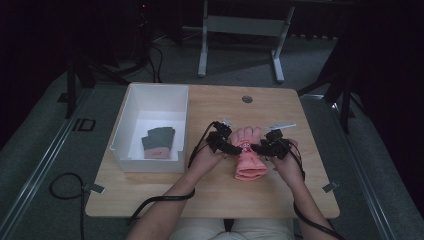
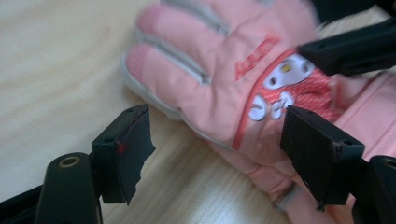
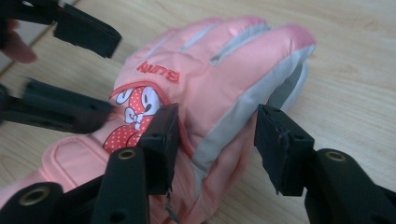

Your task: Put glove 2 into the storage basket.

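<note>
1. From the high view, the room is dark around a light wooden table (image 1: 210, 195) that stands on a grey floor. A metal frame (image 1: 240, 30) stands behind it. On the left part of the table there is one white box (image 1: 150, 102), and inside it lies one grey glove (image 1: 159, 141). One pink glove (image 1: 248, 162) lies flat on the table near the middle, with its fingers pointing away from the person. The left gripper (image 1: 239, 148) and the right gripper (image 1: 255, 147) meet over this glove from both sides. Each gripper has one black cable that goes down along the forearm.

2. In the left gripper view, the two black jaws are spread apart and hold nothing. The pink glove (image 2: 224, 70) lies beyond and between them on the wood. A jaw of the other gripper (image 2: 350, 49) covers part of the glove at the upper right.

3. In the right gripper view, the jaws are also apart. They stand on both sides of the grey edge of the pink glove (image 3: 210, 74), but they are not closed on it. The two jaws of the left gripper (image 3: 70, 70) come in from the left, over the cartoon picture.
</note>
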Available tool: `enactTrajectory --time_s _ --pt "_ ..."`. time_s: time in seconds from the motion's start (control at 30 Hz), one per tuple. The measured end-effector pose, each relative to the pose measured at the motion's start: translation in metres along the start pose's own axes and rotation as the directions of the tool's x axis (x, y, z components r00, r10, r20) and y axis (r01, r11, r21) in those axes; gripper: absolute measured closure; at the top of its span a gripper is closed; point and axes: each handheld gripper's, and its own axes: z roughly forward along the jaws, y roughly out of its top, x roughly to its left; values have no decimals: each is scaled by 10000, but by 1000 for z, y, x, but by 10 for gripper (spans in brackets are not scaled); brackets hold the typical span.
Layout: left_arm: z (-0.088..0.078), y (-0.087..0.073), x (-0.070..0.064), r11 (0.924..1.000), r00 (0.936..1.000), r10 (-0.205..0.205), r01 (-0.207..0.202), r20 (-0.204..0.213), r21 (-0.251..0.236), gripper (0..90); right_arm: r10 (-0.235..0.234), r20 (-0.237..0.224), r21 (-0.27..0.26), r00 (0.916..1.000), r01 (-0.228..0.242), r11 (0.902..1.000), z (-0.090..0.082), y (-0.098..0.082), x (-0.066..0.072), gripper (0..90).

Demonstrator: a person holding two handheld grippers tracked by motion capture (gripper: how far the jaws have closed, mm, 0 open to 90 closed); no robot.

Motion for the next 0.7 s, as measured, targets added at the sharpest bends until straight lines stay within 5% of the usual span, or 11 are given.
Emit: enactTrajectory --time_s 0.07,0.3,0.5,0.7 --pt "8 -1 3 9988 9980 -441 432 459 208 301 -67 -57 338 10000 69 9994 6 -3 -2 486" --pt "25 -3 16 9943 9837 -938 848 1532 644 414 129 -471 459 9988 -107 9989 17 -9 -6 558" --pt "29 4 19 9923 9748 -933 745 2028 989 643 181 -389 432 9991 -165 9989 20 -9 -1 655" --pt "22 9 11 9972 9825 -191 54 1854 740 785 364 -544 52 9979 -362 9993 16 -12 -3 698"
